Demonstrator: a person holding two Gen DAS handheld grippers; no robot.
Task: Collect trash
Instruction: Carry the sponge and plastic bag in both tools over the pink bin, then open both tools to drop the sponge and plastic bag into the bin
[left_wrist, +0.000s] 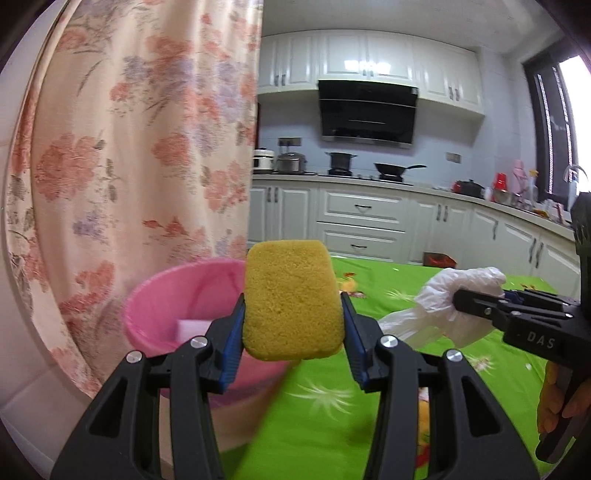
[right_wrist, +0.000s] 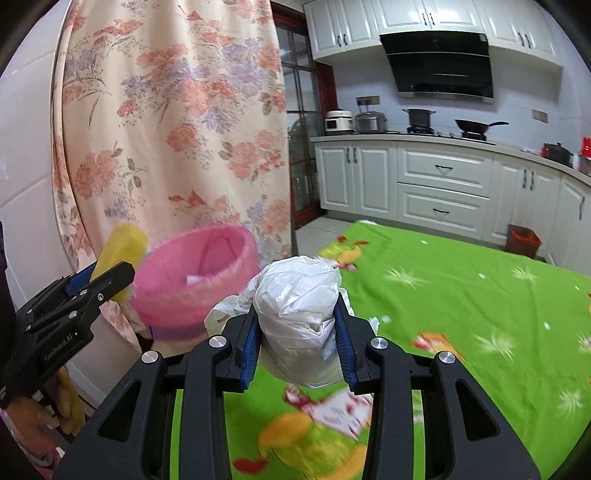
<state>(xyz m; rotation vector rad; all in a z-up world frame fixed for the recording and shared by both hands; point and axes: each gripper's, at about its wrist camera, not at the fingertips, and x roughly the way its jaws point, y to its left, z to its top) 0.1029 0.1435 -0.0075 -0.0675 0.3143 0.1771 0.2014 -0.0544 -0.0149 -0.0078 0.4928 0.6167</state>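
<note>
Trash is riding in both claws: we are pinching a yellow sponge (left_wrist: 293, 301) in our left claw (left_wrist: 293, 325) and a crumpled plastic bag (right_wrist: 299, 317) in our right claw (right_wrist: 299, 343), raised above the desk (right_wrist: 480, 314) near the pink bin (right_wrist: 195, 280), seemingly for dropping.

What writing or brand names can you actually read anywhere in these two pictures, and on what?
"DAS": on the black body of the right gripper, seen from the left wrist camera; more letters may be cut off.
"GenRobot.AI": on the body of the left gripper, seen from the right wrist camera, small and slightly blurred.
Nothing readable on the kitchen appliances: too small.
</note>
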